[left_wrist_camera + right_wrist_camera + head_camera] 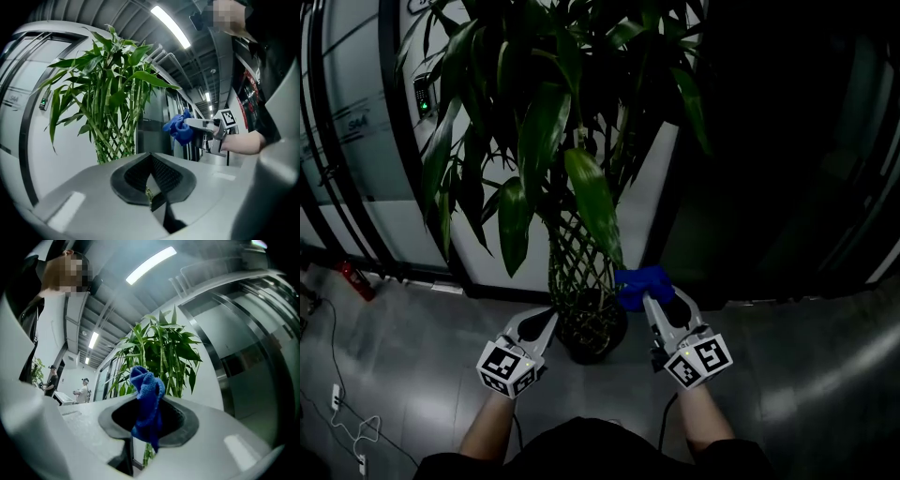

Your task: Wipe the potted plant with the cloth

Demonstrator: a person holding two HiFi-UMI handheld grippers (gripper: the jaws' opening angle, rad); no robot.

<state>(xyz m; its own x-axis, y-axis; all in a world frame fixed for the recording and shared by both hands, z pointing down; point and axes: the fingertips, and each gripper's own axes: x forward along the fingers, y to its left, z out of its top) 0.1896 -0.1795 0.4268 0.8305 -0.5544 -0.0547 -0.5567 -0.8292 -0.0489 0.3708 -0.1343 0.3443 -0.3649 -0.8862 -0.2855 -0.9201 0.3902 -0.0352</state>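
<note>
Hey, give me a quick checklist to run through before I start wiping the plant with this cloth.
1. Cloth gripped by the right gripper: ok, jaws shut on it.
2. Left gripper empty: ok, jaws together, nothing between them.
3. Cloth touching the plant: not ok, it hangs apart from the leaves.
4. Way from cloth to plant clear: ok, nothing between them in the left gripper view.
5. Pot steady on the floor: cannot tell, too dark.

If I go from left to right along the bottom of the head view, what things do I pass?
red object on the floor → left gripper → plant pot → right gripper, holding the blue cloth
</note>
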